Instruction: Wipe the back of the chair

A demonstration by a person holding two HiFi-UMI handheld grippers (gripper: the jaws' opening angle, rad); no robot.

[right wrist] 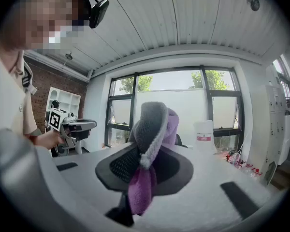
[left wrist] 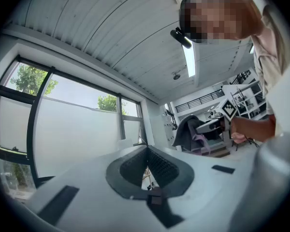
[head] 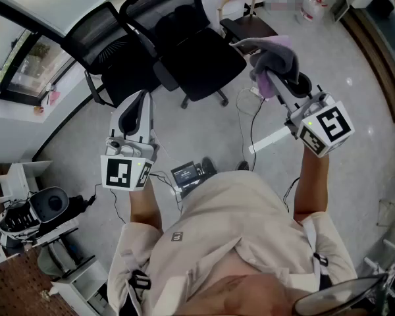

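I record two black office chairs side by side on the grey floor (head: 355, 124), ahead of and below both tongs. The left-hand chair (head: 99, 38) shows a mesh back panel. The right-hand chair (head: 201, 61) shows mainly its padded seat, with its back rising at the far side. I cannot tell which of the two is to be wiped. The right tongs (head: 276, 78) (right wrist: 145, 163) is clamped on a folded grey and purple microfibre cloth (head: 276, 56) (right wrist: 152, 124). The cloth stands up between the pads and hangs out below them. It is held in the air, to the right of the right-hand chair's seat and apart from both chairs. In my judgement the coming move turns on this: either back lies to the left of and beyond the cloth, so the right tongs must carry it leftward and forward before any contact. The left tongs (head: 143, 104) (left wrist: 147, 166) sits nearer the mesh back and points toward it. Its pads are drawn together, with only a sliver of gap at the base and nothing between them. It touches nothing. Wiping has not begun.
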